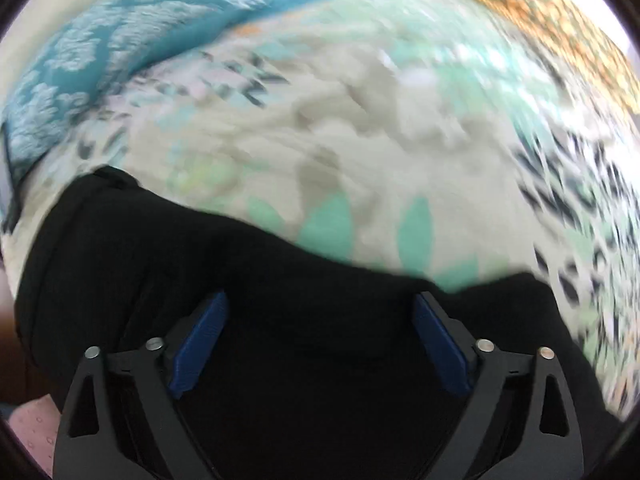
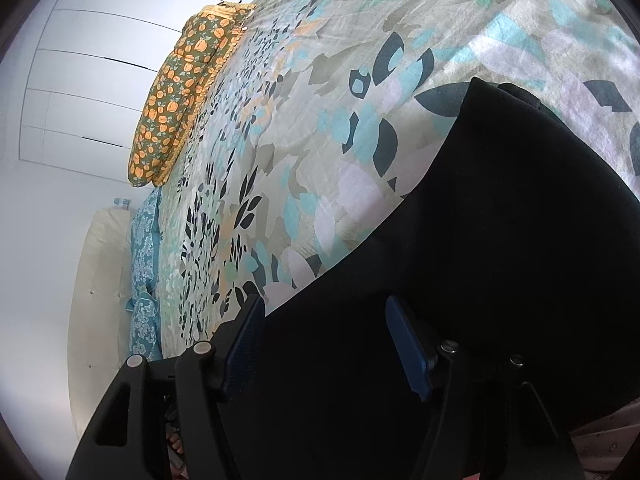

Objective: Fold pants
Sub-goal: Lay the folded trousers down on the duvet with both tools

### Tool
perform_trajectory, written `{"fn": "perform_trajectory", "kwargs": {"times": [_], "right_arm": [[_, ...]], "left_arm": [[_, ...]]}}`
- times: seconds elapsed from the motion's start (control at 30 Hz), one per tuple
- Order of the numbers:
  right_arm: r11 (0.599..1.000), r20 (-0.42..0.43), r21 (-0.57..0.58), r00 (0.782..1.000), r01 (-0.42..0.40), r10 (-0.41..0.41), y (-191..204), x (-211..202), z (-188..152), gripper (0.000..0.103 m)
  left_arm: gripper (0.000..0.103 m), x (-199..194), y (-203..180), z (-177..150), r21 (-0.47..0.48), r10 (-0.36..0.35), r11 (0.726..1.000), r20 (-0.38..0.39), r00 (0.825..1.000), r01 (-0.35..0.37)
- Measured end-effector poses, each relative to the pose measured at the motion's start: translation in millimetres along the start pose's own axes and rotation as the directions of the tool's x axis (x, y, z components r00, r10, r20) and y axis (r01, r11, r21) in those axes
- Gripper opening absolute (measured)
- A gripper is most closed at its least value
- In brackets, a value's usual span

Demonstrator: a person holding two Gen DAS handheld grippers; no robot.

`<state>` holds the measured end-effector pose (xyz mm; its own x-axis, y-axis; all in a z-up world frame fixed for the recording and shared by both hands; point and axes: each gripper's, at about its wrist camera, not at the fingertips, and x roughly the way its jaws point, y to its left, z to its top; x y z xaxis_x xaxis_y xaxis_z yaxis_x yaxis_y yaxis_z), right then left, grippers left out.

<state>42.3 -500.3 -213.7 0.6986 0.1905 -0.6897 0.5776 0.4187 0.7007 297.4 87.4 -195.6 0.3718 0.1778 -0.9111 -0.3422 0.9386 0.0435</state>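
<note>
1. left wrist view, blurred: left gripper point(image 1: 320, 300) with blue-padded black fingers point(image 1: 198, 344) spread wide, nothing pinched between the pads – black fabric pants point(image 1: 168, 256) lying beneath and between them, across the lower part of the frame.
2. beyond the pants, a quilted bedspread with a teal, grey and dark leaf print point(image 1: 380, 152); along the upper left a teal pillow with a white floral pattern point(image 1: 100, 60); at the upper right an olive pillow with an orange fruit print point(image 1: 560, 28).
3. right wrist view, sharp: right gripper point(image 2: 324, 312) also wide open, blue pads well apart, gripping nothing – the pants point(image 2: 500, 248) spread under the fingers and reaching up to the right over the bedspread point(image 2: 304, 128).
4. at the far edge of the bed, the orange-print pillow point(image 2: 180, 92) above the teal floral pillow point(image 2: 144, 256); past them a cream padded headboard point(image 2: 100, 280) and a white panelled wardrobe point(image 2: 88, 60).
</note>
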Motion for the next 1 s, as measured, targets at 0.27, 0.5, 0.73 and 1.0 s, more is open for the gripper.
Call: {"fn": "perform_trajectory", "kwargs": {"times": [0.27,0.5,0.73,1.0], "right_arm": [[0.998,0.120,-0.017,0.991,-0.063,0.065,5,-24,8,0.064],[0.981,0.274,-0.173,0.961,0.083,-0.033,28,-75,47,0.064],[0.917,-0.084,-0.336,0.963,0.214,-0.256,7,-71,94,0.064],[0.857,-0.263,-0.463,0.888,0.226,-0.376,-30,-39,82,0.063]], "left_arm": [[0.095,-46,10,-35,0.041,-0.045,0.998,0.022,0.999,0.044],[0.095,-57,-18,-60,0.141,-0.187,0.972,-0.015,0.982,0.187],[0.095,-47,-39,-72,0.195,-0.189,0.962,-0.035,0.981,0.192],[0.095,-41,-33,-73,0.198,-0.168,0.966,-0.016,0.986,0.167]]}}
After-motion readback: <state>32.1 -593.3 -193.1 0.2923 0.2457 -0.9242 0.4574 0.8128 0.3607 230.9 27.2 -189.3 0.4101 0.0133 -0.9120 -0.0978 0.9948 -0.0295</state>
